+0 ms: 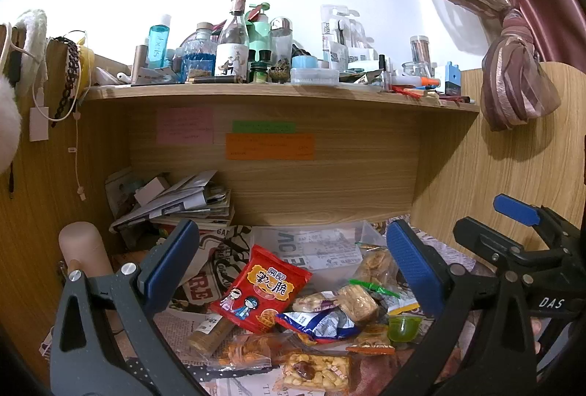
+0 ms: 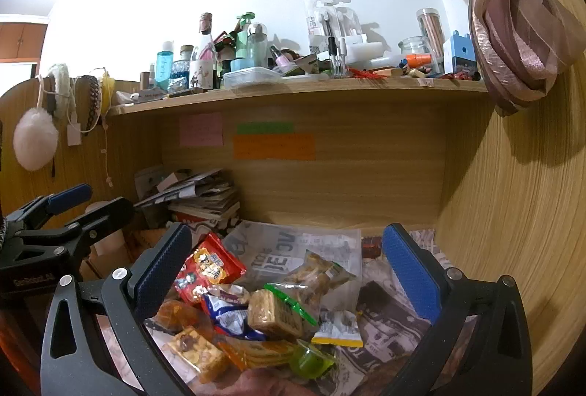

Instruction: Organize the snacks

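Note:
A heap of snacks lies on the newspaper-covered desk: a red packet (image 1: 262, 289) (image 2: 205, 267), a blue-white wrapper (image 1: 322, 322) (image 2: 229, 317), a square tan bar (image 1: 357, 302) (image 2: 273, 313), a green jelly cup (image 1: 403, 327) (image 2: 313, 363), a nut brittle bar (image 1: 316, 372) (image 2: 196, 350) and a clear bag of biscuits (image 1: 377, 262) (image 2: 318, 277). A clear plastic box (image 1: 311, 242) (image 2: 293, 249) sits behind the heap. My left gripper (image 1: 293, 260) is open above the heap and empty. My right gripper (image 2: 289, 267) is open above it and empty.
A stack of papers and books (image 1: 175, 202) (image 2: 197, 194) fills the back left corner. A pink cylinder (image 1: 82, 245) stands at the left. The shelf above (image 1: 278, 92) (image 2: 293, 88) is crowded with bottles. Wooden walls enclose the desk. A tied curtain (image 1: 516, 73) hangs at the right.

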`<state>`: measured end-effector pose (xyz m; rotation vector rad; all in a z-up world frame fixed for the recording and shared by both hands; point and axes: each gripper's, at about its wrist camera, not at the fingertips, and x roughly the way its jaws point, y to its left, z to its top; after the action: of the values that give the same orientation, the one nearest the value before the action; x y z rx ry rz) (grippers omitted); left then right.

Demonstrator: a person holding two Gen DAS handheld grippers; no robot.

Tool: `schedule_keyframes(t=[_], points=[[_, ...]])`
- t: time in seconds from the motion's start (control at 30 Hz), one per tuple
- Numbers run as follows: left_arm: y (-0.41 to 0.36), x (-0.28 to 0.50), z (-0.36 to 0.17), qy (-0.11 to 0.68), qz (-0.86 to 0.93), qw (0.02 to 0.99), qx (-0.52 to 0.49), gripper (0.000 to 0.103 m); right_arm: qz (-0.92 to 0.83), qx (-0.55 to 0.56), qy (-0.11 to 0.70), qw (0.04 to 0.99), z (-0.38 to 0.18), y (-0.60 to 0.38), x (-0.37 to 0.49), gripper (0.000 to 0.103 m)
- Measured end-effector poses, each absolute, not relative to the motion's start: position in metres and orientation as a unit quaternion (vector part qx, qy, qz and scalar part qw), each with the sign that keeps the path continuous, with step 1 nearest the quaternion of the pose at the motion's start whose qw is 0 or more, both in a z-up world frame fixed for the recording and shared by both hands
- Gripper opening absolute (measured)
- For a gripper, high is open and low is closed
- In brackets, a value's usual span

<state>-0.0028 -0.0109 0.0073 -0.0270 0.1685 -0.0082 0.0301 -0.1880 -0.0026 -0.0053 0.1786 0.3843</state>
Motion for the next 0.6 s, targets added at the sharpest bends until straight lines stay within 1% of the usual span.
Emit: schedule_keyframes(t=[0.6], points=[[-0.0133, -0.0027, 0.0059, 0.080, -0.009, 0.997, -0.015, 0.103, 0.190, 0.001, 0.089, 0.978, -0.0024, -0.1895, 0.0329, 0.103]])
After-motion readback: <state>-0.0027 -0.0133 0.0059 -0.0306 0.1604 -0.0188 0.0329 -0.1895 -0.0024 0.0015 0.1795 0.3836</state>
